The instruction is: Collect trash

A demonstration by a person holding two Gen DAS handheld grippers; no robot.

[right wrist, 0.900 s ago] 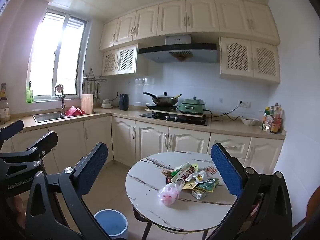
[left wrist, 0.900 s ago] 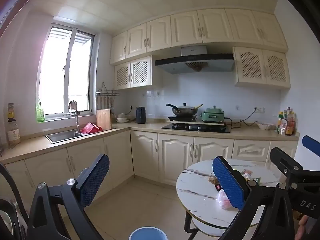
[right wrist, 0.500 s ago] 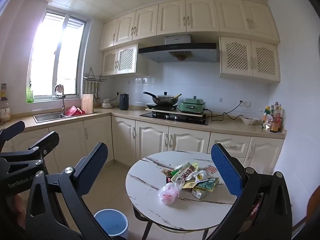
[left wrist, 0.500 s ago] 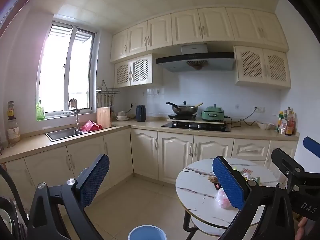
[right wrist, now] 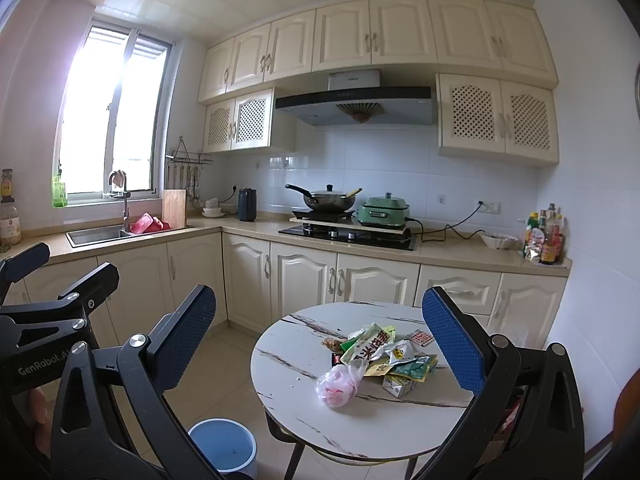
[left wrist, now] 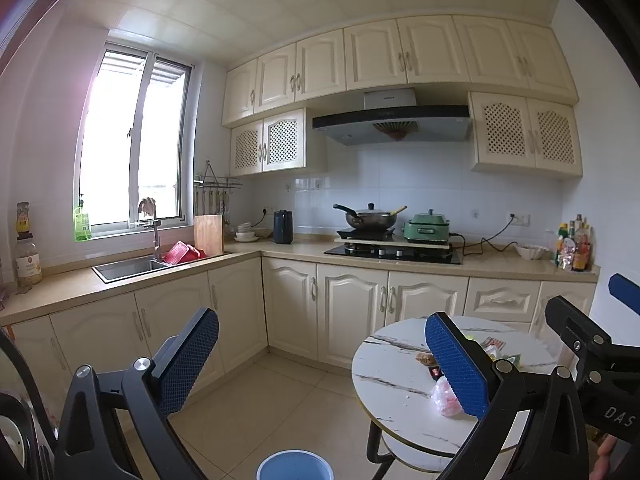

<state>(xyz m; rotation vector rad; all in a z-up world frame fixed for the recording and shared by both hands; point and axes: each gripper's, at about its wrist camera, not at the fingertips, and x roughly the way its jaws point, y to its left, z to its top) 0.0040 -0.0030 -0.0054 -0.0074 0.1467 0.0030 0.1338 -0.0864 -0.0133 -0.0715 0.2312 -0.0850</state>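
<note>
The trash (right wrist: pixel 380 356) lies in a heap on the round surface (right wrist: pixel 304 432), a bit past its middle toward 1 o'clock, with a pink bag (right wrist: pixel 338 384) at the near edge of the heap. The blue bin (right wrist: pixel 222 446) stands on the floor at 7 o'clock from the surface, likely so trash can drop in. I cannot see inside it. The right gripper (right wrist: pixel 318 344) and left gripper (left wrist: pixel 322 364) hang in the air, fingers wide apart, holding nothing, ready to reach.

Round marble worktop (right wrist: pixel 304 420): snack wrappers (right wrist: pixel 384 354), pink plastic bag (right wrist: pixel 338 386), small carton (right wrist: pixel 398 385). Blue bin (right wrist: pixel 224 446) on floor (right wrist: pixel 224 364).
</note>
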